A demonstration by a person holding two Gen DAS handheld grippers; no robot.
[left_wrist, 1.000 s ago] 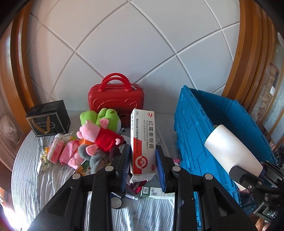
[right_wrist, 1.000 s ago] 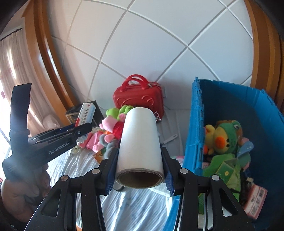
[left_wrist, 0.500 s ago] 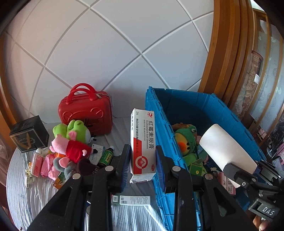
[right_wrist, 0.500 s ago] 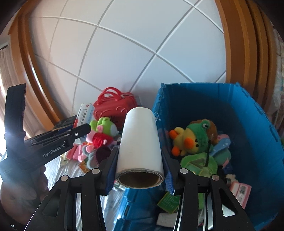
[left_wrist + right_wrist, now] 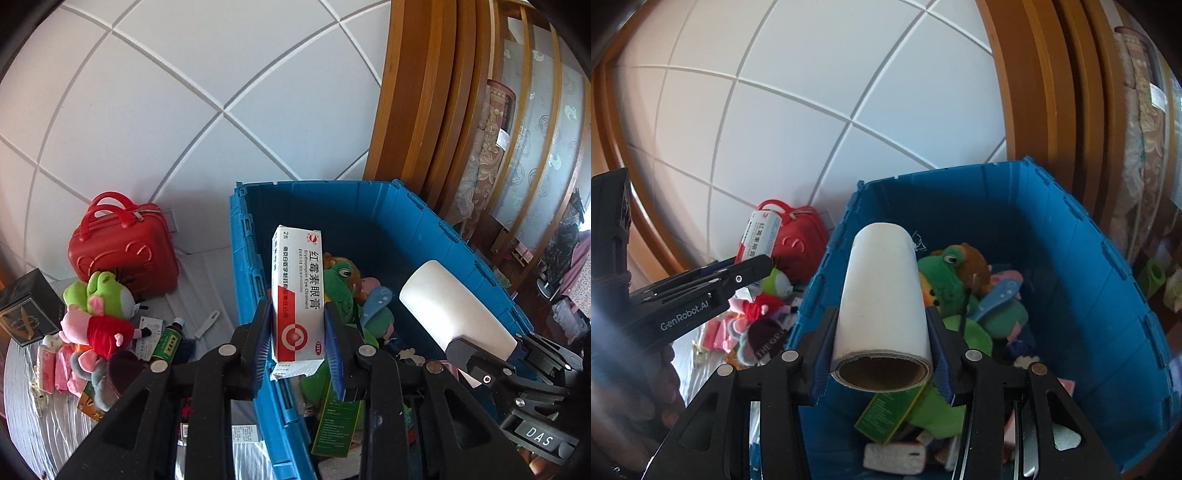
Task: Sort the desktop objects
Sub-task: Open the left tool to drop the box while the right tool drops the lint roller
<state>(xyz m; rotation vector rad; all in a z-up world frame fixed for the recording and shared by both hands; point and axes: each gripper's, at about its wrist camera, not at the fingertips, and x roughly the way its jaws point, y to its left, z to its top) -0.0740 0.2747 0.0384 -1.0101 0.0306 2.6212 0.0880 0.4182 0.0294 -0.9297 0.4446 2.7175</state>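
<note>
The white-and-red ointment box (image 5: 297,295) stands upright between the pads of the left tongs (image 5: 297,343), pinched by its lower sides, and hangs over the near left wall of the blue crate (image 5: 458,236); it looks like light, thin card, stiff enough to grip but likely to dent under a hard squeeze, so the flat long faces low down seem the right hold; the white paper roll (image 5: 882,295) lies lengthwise in the right tongs (image 5: 882,354), clasped across its round body with the brown core end toward the camera, poised above the crate's inside; it too should be light, its smooth wrap a little slippery, its tube firm against the pads; inside the crate a green frog plush (image 5: 945,273) with other soft toys and a green packet (image 5: 890,410) cover the floor, so whatever drops will land on soft clutter, not bare plastic; to the left on the desk (image 5: 29,417) sit a red case (image 5: 122,254), a green and a pink plush (image 5: 99,325), a small dark bottle (image 5: 168,339) and a black box (image 5: 26,306) at the far left edge; the crate's left wall stands between that heap and the inside, and I judge both loads should clear it before release.
</note>
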